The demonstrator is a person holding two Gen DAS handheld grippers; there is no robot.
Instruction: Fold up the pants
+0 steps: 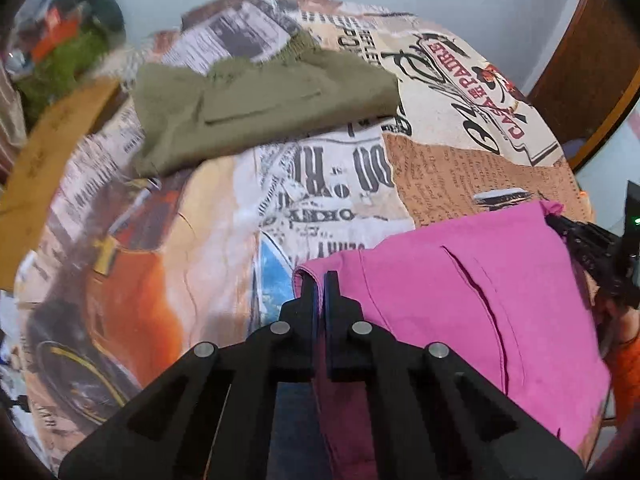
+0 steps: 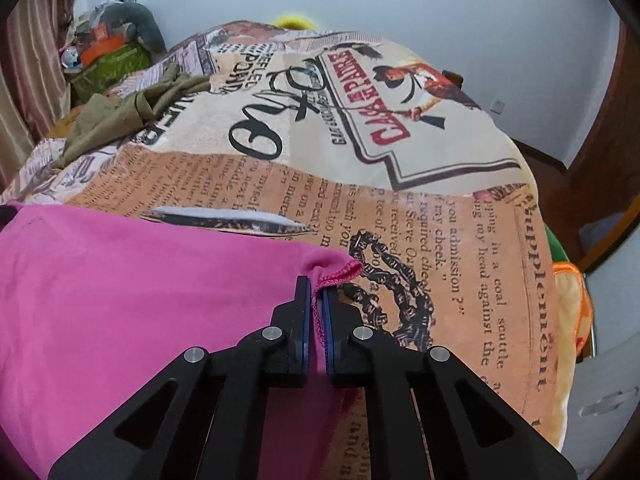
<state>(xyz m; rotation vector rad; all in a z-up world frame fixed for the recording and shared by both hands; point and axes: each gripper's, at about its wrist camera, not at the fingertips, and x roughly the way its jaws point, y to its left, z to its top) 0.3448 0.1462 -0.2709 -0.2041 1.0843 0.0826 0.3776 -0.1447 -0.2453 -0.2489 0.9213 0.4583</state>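
Note:
Pink pants [image 1: 472, 300] lie on a bed covered with a newspaper-print sheet [image 1: 340, 176]. My left gripper [image 1: 319, 284] is shut on the pants' left edge, fabric pinched between its fingers. My right gripper [image 2: 317, 290] is shut on a stitched corner of the pink pants [image 2: 140, 280] at their right edge. In the left wrist view the right gripper [image 1: 600, 252] shows at the pants' far right corner. The pants look held slightly lifted off the sheet.
Olive-green folded pants [image 1: 256, 108] lie further back on the bed; they also show in the right wrist view [image 2: 120, 116]. A pile of bags and clothes [image 2: 112, 52] sits at the back left. A wooden door [image 1: 588, 64] stands to the right.

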